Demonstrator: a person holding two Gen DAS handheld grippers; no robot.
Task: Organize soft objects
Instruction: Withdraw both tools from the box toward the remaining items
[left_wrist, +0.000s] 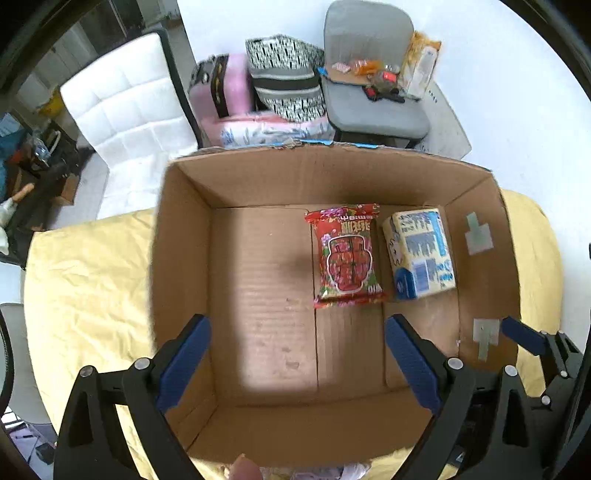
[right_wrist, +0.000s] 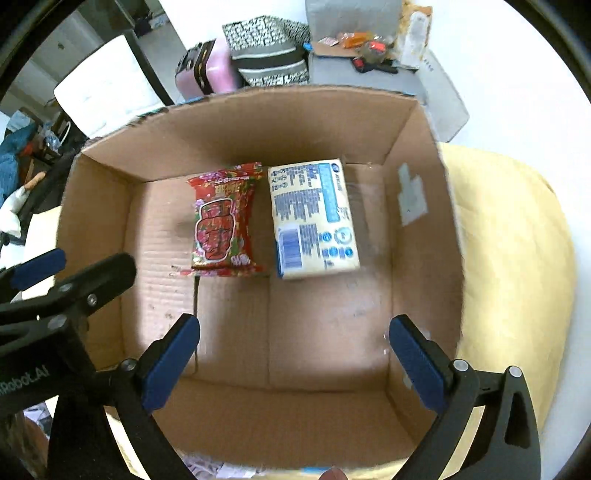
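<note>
Blue pads spread wide on both my tongs, nothing pinched: my left tongs (left_wrist: 297, 363) and my right tongs (right_wrist: 293, 363) hover over the near half of the cardboard box (right_wrist: 236, 136). Up at twelve o'clock from the right tongs, the red snack packet (right_wrist: 223, 219) lies flat on the box floor, and just beside it, towards one o'clock, lies the pale tissue pack (right_wrist: 314, 218). Under the box is a yellow cloth (left_wrist: 88, 273).
</note>
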